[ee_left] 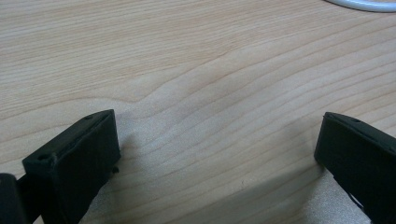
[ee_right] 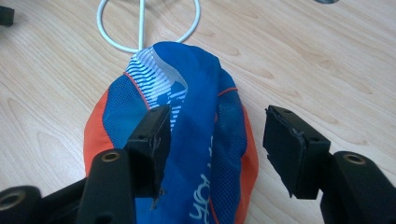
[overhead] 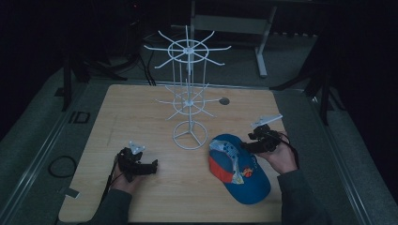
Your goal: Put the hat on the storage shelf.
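Observation:
A blue and orange cap [overhead: 239, 171] lies on the wooden table [overhead: 131, 112] at the front right. My right gripper [overhead: 251, 141] is at the cap's far edge. In the right gripper view it [ee_right: 217, 121] is open, with its jaws on either side of a raised fold of the cap [ee_right: 205, 140]; one finger [ee_right: 152, 135] touches the fabric. My left gripper [overhead: 151, 167] lies low at the front left. It [ee_left: 219, 126] is wide open over bare wood with nothing between its jaws.
A white wire rack [overhead: 189, 93] with two tiers of hooks stands mid-table on a ring base [overhead: 189, 135], just left of the cap; the ring base [ee_right: 144, 23] lies beyond the cap in the right gripper view. A dark round hole [overhead: 224, 101] is behind it. A cable loop [overhead: 61, 166] lies on the floor at left.

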A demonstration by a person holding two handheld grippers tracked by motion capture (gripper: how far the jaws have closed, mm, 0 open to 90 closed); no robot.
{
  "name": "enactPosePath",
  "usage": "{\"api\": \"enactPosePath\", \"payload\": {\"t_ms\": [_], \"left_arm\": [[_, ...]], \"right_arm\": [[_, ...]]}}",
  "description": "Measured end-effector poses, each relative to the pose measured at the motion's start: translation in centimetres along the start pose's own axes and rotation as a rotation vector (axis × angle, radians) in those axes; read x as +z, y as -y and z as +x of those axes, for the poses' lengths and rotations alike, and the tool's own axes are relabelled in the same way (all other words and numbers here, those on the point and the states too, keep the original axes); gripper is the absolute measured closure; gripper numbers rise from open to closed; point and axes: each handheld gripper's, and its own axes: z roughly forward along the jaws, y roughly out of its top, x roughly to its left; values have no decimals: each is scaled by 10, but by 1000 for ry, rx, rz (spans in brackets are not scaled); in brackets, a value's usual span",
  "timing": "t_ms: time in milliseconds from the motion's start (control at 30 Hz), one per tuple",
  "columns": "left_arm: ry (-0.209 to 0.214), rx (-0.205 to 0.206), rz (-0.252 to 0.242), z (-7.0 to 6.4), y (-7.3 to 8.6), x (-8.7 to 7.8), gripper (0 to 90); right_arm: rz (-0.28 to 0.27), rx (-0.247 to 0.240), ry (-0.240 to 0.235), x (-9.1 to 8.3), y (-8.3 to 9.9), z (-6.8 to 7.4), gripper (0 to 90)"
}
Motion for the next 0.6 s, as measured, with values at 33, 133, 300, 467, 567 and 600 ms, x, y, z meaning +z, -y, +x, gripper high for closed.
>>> {"api": "enactPosePath", "payload": {"t_ms": [33,133,300,467,567,600], "left_arm": [[0,0,0,0,0,0,1],[0,-1,0,0,0,0,0],[0,-3,-1,0,0,0,1],[1,-3,-1,0,0,0,1],[1,-3,-1,0,0,0,1],[1,-3,-1,0,0,0,1]], "right_arm": [[9,0,-2,3,-2,0,410],[22,4,-7,7,-3,1,409],[72,9,-4,21,-11,5,389],[90,29,-8,29,-15,3,381],[101,33,-9,32,-16,3,380],[120,36,-11,35,-17,3,411]]}}
